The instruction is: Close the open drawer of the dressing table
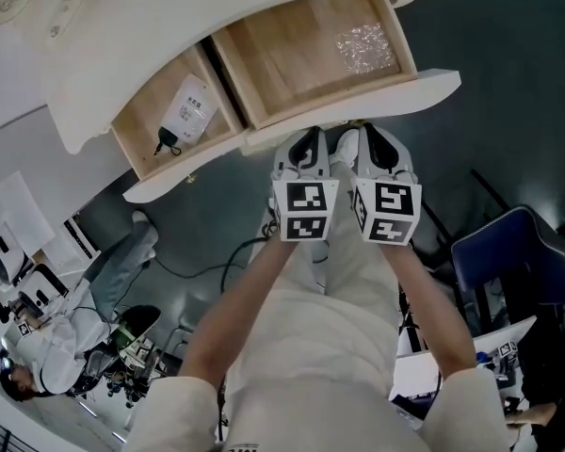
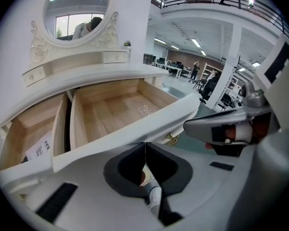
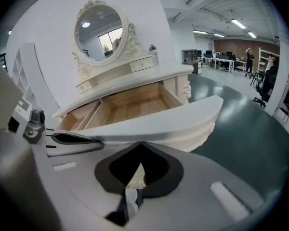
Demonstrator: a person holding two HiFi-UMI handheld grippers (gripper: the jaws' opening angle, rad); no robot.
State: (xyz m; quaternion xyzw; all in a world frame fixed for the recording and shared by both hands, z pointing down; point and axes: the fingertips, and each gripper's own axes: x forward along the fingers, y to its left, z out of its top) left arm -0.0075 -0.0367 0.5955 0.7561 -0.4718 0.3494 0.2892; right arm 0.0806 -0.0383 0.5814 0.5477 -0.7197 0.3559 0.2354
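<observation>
The dressing table's drawer [image 1: 292, 59] stands pulled out, its two bare wooden compartments showing behind a curved white front [image 1: 405, 90]. A white packet with a black cable [image 1: 190, 111] lies in the left compartment. A crumpled clear wrapper [image 1: 365, 45] lies in the right one. My left gripper [image 1: 311, 139] and right gripper [image 1: 375, 135] hang side by side just below the middle of that front. In the left gripper view the left gripper [image 2: 145, 146] is shut on nothing, close under the drawer front [image 2: 135, 131]. The right gripper [image 3: 141, 146] is shut and empty too, before the front [image 3: 173, 119].
A small gold handle [image 2: 172, 138] hangs under the drawer front. The oval mirror [image 3: 98, 25] rises above the table top. A person sits at a desk [image 1: 47, 347] at lower left, cables [image 1: 217, 271] trail over the dark floor, and a blue chair [image 1: 513, 252] stands at right.
</observation>
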